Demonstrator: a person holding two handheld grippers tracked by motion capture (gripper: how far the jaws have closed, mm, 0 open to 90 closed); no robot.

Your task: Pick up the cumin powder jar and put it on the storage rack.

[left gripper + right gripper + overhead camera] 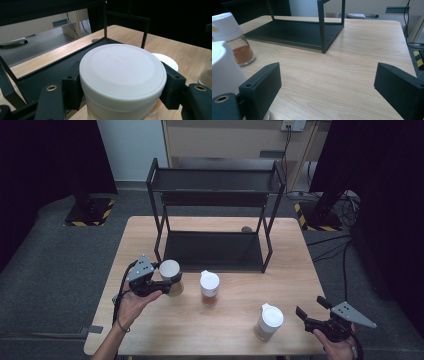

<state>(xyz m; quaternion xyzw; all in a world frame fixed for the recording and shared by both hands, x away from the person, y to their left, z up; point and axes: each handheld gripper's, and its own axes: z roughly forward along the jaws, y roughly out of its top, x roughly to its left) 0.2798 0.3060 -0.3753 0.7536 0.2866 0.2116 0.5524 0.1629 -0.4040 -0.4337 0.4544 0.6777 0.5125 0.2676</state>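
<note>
High view first: a grey carpeted floor (pixel 45 265) spreads all around, with dark curtains (pixel 45 155) on both sides and a pale cabinet (pixel 235 140) at the back wall, cables (pixel 345 205) trailing down on the right. Two black stand bases with yellow-and-black hazard tape (pixel 90 212) sit on the floor, left and right of the far edge.

In the middle stands the light wooden table (pixel 300 270), grain running across, and on its far half a black two-tier metal rack (pixel 215 215), the lower shelf resting right on the wood.

Down to the small stuff now. Three white-lidded jars are lined up in front of the rack. The left jar (pixel 171 276) is tilted, just off the rack's front left leg, and the left tongs (pixel 167 282) are clamped on it; in the left gripper view its white lid (pixel 122 72) sits squeezed between the two black jaws. The middle jar (pixel 209 287) stands upright, reddish-brown powder inside. The right jar (pixel 269 321) stands near the front edge, and the right tongs (pixel 311 309) sit just beside it, jaws wide apart and holding nothing, with bare wood between them in the right gripper view.
</note>
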